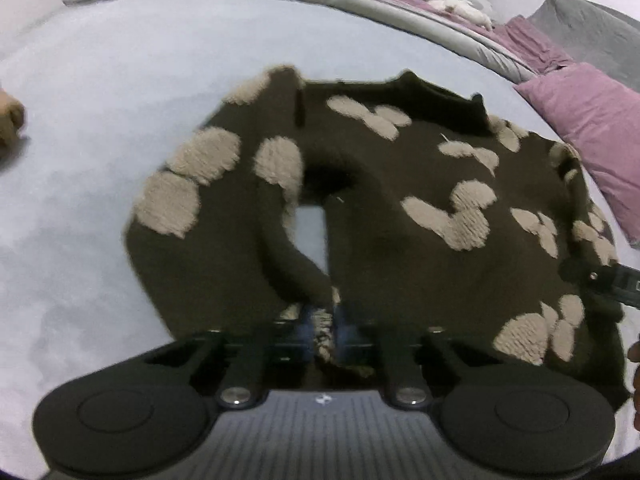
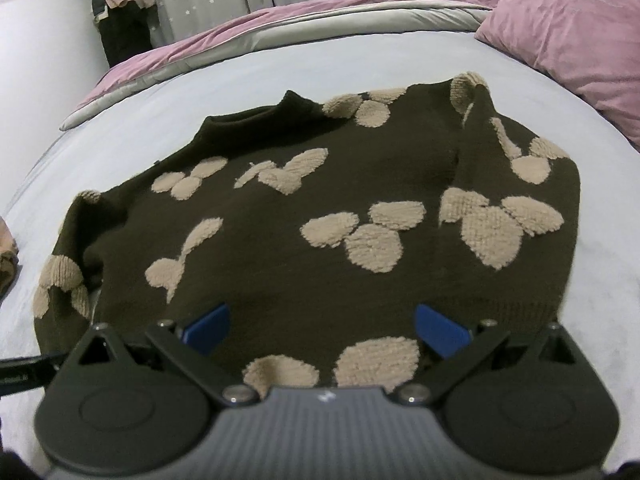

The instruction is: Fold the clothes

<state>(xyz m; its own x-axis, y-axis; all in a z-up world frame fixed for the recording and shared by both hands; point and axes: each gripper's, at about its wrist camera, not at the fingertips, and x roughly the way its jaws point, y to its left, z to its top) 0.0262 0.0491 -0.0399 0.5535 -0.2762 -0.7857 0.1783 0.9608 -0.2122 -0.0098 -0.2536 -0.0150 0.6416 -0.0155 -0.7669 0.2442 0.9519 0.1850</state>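
A dark brown knitted sweater (image 1: 400, 184) with beige fluffy patches lies spread on the pale blue bedsheet (image 1: 80, 160), its collar at the far side. My left gripper (image 1: 324, 328) is shut on the sleeve cuff (image 1: 326, 320), and that sleeve (image 1: 288, 256) runs up in a loop over the body. In the right wrist view the sweater (image 2: 280, 264) fills the middle. My right gripper (image 2: 324, 330) stands open just above its near hem, and the blue pads (image 2: 208, 328) are wide apart with nothing pinched between them.
A pink pillow (image 2: 568, 24) lies at the far right. A pink and grey duvet (image 2: 240, 36) is bunched along the back of the bed. Clothes (image 2: 116, 0) hang at the far left. A tan item (image 1: 10, 120) lies at the left edge.
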